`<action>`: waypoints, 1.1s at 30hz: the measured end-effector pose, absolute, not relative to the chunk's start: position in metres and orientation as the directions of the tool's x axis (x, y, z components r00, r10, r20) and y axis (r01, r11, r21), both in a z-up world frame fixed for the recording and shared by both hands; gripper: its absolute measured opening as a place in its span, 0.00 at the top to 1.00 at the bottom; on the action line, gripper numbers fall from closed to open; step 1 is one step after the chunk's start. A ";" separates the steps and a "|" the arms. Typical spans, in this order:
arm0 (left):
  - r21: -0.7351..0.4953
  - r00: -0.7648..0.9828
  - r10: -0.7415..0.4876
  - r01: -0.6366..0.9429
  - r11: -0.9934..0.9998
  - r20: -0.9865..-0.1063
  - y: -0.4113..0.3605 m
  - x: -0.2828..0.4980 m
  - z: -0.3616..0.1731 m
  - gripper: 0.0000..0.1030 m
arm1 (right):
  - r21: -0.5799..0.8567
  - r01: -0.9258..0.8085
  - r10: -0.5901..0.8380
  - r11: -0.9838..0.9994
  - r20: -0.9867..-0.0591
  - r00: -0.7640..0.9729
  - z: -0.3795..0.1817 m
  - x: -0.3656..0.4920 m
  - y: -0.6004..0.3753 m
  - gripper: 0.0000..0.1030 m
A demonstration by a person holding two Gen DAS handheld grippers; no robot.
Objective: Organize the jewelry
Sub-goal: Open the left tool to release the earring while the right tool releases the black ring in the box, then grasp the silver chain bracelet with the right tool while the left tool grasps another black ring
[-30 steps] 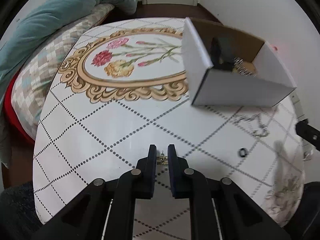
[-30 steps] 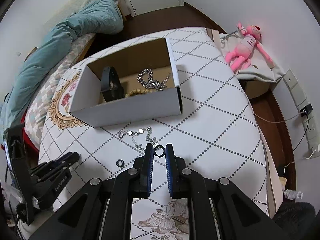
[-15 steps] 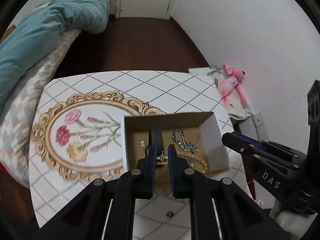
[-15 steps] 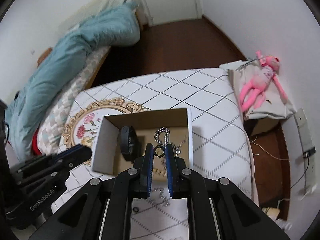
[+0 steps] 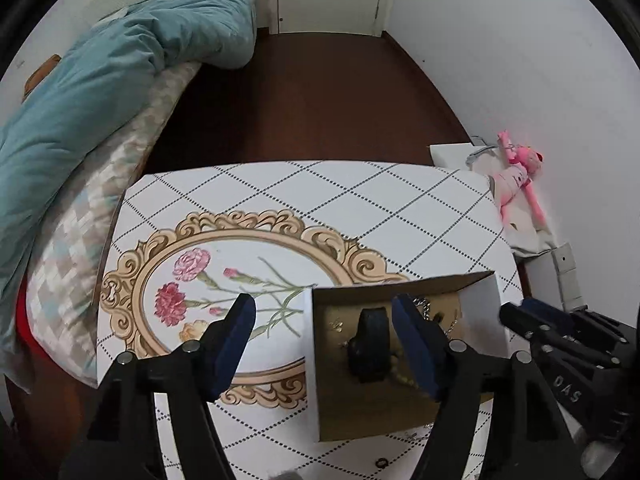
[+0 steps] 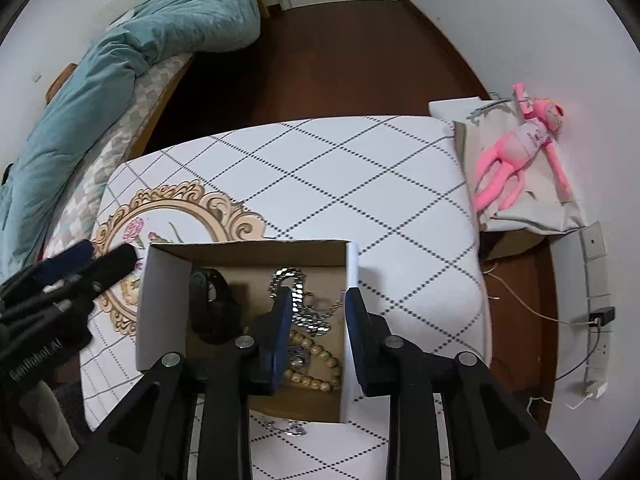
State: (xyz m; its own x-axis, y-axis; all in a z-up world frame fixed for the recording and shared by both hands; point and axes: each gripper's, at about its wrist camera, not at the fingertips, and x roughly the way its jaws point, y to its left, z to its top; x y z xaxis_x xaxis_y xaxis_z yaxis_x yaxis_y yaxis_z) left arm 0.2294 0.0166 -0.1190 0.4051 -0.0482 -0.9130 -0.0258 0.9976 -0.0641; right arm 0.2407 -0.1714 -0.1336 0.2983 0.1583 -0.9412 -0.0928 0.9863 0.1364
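- Left wrist view: above the cardboard box [image 5: 400,412], the left gripper [image 5: 320,312] has just spread wide and holds nothing; the small gold piece it carried a second ago is gone, probably dropped inside.
- Right gripper [image 6: 316,300], also over the box, has just parted narrowly; its ring is released.
- Beside the box's near wall, a silver chain [image 6: 290,427] and a small dark ring [image 5: 382,462] remain on the table [image 6: 400,200], so sorting looks unfinished.

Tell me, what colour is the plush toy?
Pink plush toy; clearest in the right wrist view.

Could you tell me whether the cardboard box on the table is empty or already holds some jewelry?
It holds jewelry: inside the open cardboard box lie a silver chain, a wooden bead bracelet and a black band.
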 end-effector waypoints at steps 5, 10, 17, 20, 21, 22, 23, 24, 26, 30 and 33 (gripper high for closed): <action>-0.016 0.449 0.003 -0.038 0.999 -0.894 0.020 0.216 -0.117 0.02 | 0.043 -0.055 0.059 0.998 -0.934 0.352 -0.126 0.227 -0.176 0.21; 0.004 0.478 0.029 -0.052 0.999 -0.878 0.022 0.203 -0.109 0.00 | -0.030 -0.050 -0.008 0.998 -0.919 0.394 -0.120 0.211 -0.175 0.03; -0.021 0.511 0.013 -0.061 0.998 -0.860 0.024 0.182 -0.090 0.00 | -0.051 -0.037 -0.029 0.998 -0.895 0.445 -0.098 0.188 -0.178 0.00; -0.029 0.527 0.009 -0.063 0.998 -0.850 0.023 0.171 -0.080 0.00 | -0.054 -0.035 -0.032 0.998 -0.887 0.460 -0.089 0.177 -0.179 0.00; -0.026 0.533 0.012 -0.063 0.998 -0.846 0.023 0.168 -0.077 0.00 | -0.059 -0.037 -0.035 0.998 -0.884 0.466 -0.085 0.172 -0.179 0.00; -0.024 0.537 0.013 -0.061 0.998 -0.843 0.022 0.165 -0.074 0.00 | -0.058 -0.037 -0.033 0.998 -0.879 0.476 -0.081 0.167 -0.179 0.00; -0.026 0.542 0.010 -0.059 0.998 -0.840 0.022 0.162 -0.071 0.00 | -0.058 -0.038 -0.033 0.998 -0.877 0.480 -0.079 0.165 -0.179 0.00; -0.030 0.548 0.009 -0.061 0.998 -0.837 0.023 0.159 -0.068 0.00 | -0.055 -0.038 -0.030 0.998 -0.872 0.488 -0.074 0.160 -0.179 0.00; -0.032 0.557 0.009 -0.064 0.997 -0.830 0.025 0.152 -0.063 0.00 | -0.049 -0.038 -0.023 0.998 -0.863 0.505 -0.066 0.151 -0.179 0.00; -0.031 0.562 0.011 -0.064 0.997 -0.827 0.028 0.139 -0.063 0.00 | -0.006 -0.047 0.018 0.999 -0.868 0.497 -0.067 0.139 -0.181 0.00; -0.023 0.546 0.021 -0.075 0.997 -0.838 0.031 0.128 -0.076 0.00 | 0.019 -0.058 0.044 0.998 -0.885 0.464 -0.086 0.126 -0.180 0.00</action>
State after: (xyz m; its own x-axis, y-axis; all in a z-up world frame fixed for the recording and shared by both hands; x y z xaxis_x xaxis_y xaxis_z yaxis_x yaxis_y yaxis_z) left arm 0.1281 0.0311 -0.0765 0.5457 0.0212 -0.8377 -0.0747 0.9969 -0.0235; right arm 0.1255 -0.1802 -0.0858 0.4642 0.0438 -0.8847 -0.0575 0.9982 0.0192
